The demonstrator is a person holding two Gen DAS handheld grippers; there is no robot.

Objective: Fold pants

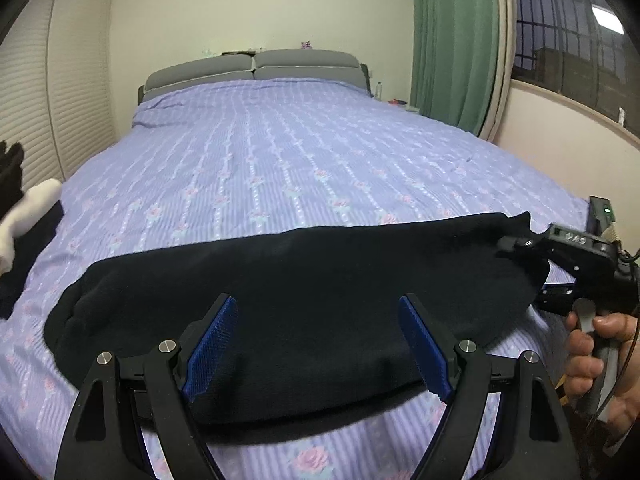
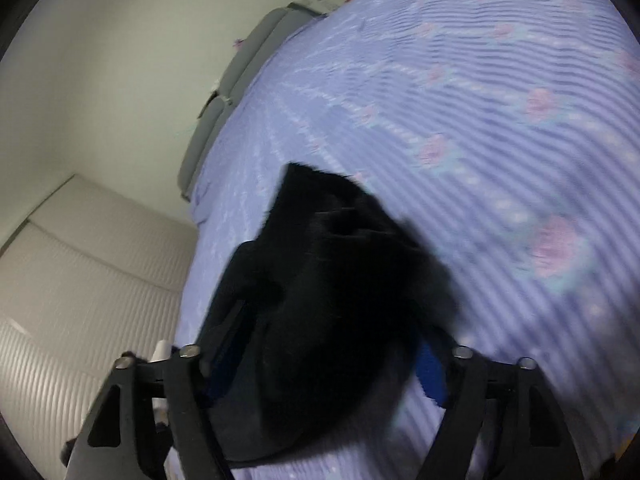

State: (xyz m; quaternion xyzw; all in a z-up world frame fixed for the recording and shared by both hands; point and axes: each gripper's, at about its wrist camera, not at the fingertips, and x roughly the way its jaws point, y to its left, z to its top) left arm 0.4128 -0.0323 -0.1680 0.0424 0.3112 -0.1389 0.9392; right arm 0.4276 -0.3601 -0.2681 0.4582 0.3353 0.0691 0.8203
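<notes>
Black pants (image 1: 304,280) lie folded in a wide band across the near part of the bed. My left gripper (image 1: 318,344) is open, its blue pads (image 1: 212,344) spread over the near edge of the pants, holding nothing. My right gripper (image 1: 520,252) shows at the right end of the pants, held by a hand, with fabric at its jaws. In the right wrist view the black pants (image 2: 320,300) bunch between the fingers of the right gripper (image 2: 320,360) and hide most of the blue pads (image 2: 430,376). That view is blurred.
The bed has a purple floral sheet (image 1: 280,160) and a grey headboard (image 1: 256,68). A white and black garment pile (image 1: 24,216) lies at the bed's left edge. Green curtain (image 1: 452,40) and window stand to the right, white louvred doors (image 1: 28,92) to the left.
</notes>
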